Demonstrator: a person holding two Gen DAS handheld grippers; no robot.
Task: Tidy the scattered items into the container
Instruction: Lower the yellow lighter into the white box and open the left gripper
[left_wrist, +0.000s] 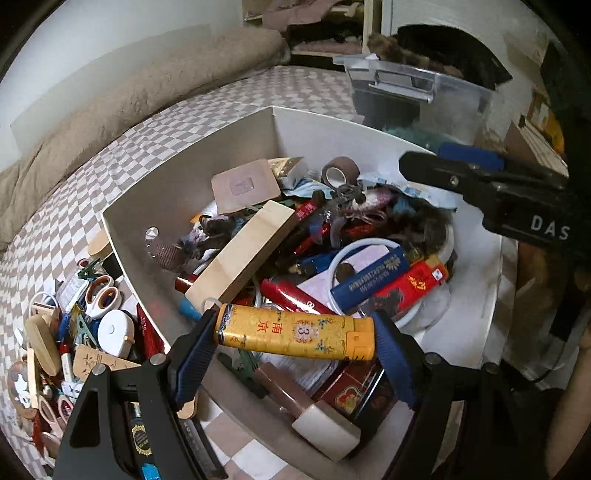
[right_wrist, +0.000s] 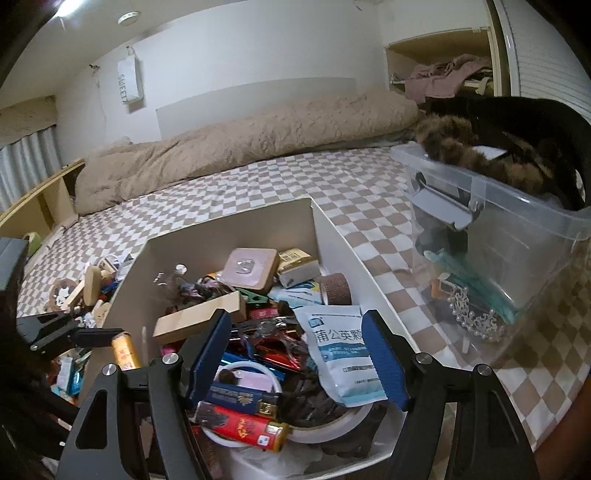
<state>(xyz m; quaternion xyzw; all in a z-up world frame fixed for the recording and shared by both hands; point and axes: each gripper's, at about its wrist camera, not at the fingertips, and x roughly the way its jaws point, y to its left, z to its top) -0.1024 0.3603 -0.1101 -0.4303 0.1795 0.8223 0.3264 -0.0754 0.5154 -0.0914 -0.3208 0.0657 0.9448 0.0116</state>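
Observation:
A yellow lighter (left_wrist: 295, 332) is clamped end to end between the blue pads of my left gripper (left_wrist: 295, 345), just above the near left wall of the white box (left_wrist: 184, 173). The box is heaped with lighters, tape, a wooden block and packets. Scattered items (left_wrist: 74, 332), among them scissors and wooden pieces, lie on the bed left of the box. My right gripper (right_wrist: 297, 362) hangs open over the box (right_wrist: 221, 221), its pads pressing on nothing; a white sachet (right_wrist: 340, 354) lies in the box beneath its right finger. The left gripper (right_wrist: 74, 332) and its lighter (right_wrist: 125, 350) show at the left.
A clear plastic tub (right_wrist: 498, 229) holding a furry thing and a tiara stands right of the box on the checkered bed sheet (right_wrist: 332, 184). A beige duvet (right_wrist: 258, 136) lies along the far side by the wall. Shelves with clothes are at the back right.

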